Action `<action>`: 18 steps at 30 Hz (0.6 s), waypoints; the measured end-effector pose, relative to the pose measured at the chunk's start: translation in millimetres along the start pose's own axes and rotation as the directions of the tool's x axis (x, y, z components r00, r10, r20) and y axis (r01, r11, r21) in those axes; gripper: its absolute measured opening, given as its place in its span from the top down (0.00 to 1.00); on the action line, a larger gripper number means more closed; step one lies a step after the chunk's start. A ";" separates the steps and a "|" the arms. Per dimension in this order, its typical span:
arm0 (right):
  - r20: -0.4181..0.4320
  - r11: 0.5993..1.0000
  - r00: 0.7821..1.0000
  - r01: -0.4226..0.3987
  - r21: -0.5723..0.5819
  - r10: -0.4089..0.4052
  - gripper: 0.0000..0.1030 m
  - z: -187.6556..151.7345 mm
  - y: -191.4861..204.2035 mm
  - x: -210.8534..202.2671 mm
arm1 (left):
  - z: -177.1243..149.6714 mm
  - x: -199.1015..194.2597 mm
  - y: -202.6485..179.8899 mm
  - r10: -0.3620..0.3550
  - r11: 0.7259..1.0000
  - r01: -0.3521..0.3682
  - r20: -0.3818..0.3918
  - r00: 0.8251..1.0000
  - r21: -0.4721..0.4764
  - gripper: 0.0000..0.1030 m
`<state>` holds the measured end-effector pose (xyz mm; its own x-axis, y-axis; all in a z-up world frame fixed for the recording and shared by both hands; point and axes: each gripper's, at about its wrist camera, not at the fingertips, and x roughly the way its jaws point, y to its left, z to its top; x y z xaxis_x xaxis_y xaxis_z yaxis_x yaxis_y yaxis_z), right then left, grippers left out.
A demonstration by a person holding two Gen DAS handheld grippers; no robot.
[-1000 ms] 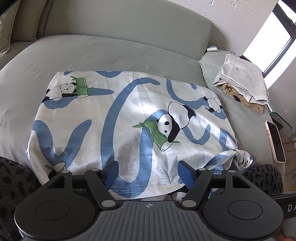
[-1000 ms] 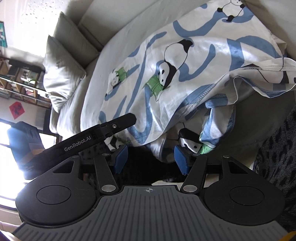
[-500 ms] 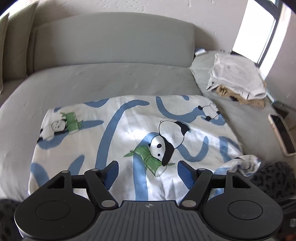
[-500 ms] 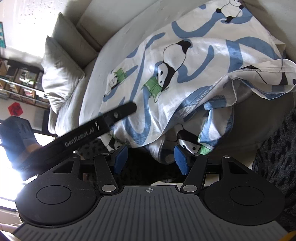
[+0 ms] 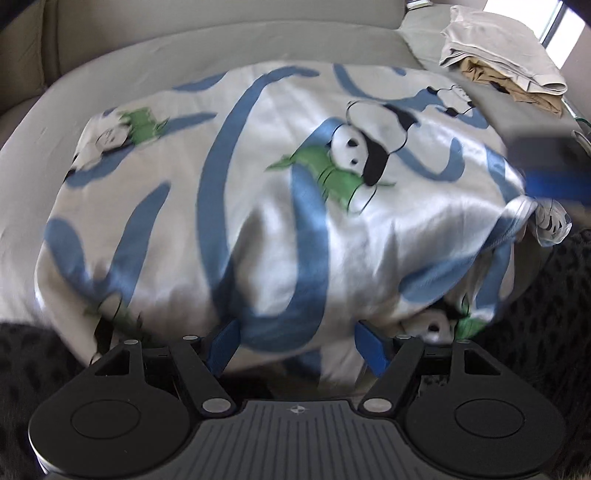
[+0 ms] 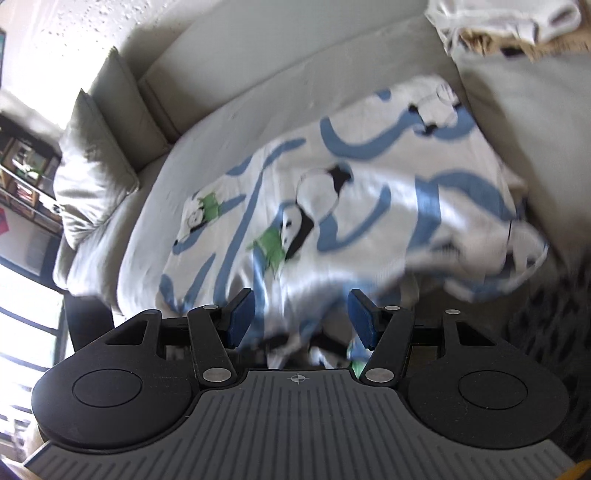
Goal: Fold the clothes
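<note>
A white garment with blue swirls and pandas [image 5: 258, 192] lies spread on a grey sofa seat [image 5: 221, 48]; its near edge hangs over the front. My left gripper [image 5: 297, 345] is open, its blue pads on either side of the near hem. My right gripper [image 6: 301, 317] is open too, with the garment [image 6: 332, 221] bunched between and below its pads. The right gripper's blurred blue finger [image 5: 554, 184] shows at the garment's right corner in the left wrist view. Both views are motion-blurred.
A stack of folded white and tan clothes [image 5: 506, 55] lies at the sofa's right end, also in the right wrist view [image 6: 509, 22]. Grey cushions [image 6: 92, 162] lean at the left end. A dark spotted rug [image 5: 554, 295] covers the floor in front.
Both grippers have moved in closer over the garment's near edge. The left gripper dropped back down toward the hem; the right swung left so the left gripper left its view.
</note>
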<state>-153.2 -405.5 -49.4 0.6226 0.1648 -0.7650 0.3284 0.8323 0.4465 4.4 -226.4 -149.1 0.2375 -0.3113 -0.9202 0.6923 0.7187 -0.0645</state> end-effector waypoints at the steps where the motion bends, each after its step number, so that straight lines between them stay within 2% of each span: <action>1: 0.016 0.999 1.000 0.026 -0.031 -0.026 0.39 3.9 3.7 4.2 | -2.1 -3.0 2.8 -0.005 1.000 0.004 -0.002 1.000 -0.012 0.33; 3: 0.049 0.993 0.996 0.079 -0.091 -0.075 0.37 11.7 11.0 12.7 | -3.8 -15.2 9.1 -0.014 0.999 0.015 0.030 0.999 -0.033 0.33; 7: 0.092 0.963 0.981 0.187 -0.192 -0.173 0.37 19.4 20.4 33.2 | -1.7 -38.0 29.0 0.026 0.995 -0.015 0.110 0.994 -0.101 0.32; 11: 0.038 0.957 0.985 0.173 -0.233 -0.169 0.36 6.0 19.5 31.2 | 0.5 -60.7 48.9 0.071 0.985 -0.039 0.186 0.980 -0.171 0.31; 14: -0.001 0.951 0.986 0.161 -0.263 -0.167 0.33 -4.1 18.9 29.7 | 8.3 -61.9 61.2 0.121 0.971 -0.077 0.190 0.974 -0.225 0.32; 18: -0.055 0.943 0.984 0.143 -0.302 -0.167 0.33 -17.5 18.0 27.7 | 25.3 -53.3 60.5 0.107 0.974 -0.061 0.210 0.972 -0.216 0.32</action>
<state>-142.4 -376.8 -70.7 0.5193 0.0525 -0.8530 0.1841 0.9678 0.1717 50.8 -182.0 -94.1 0.4484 -0.3560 -0.8199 0.5127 0.8538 -0.0903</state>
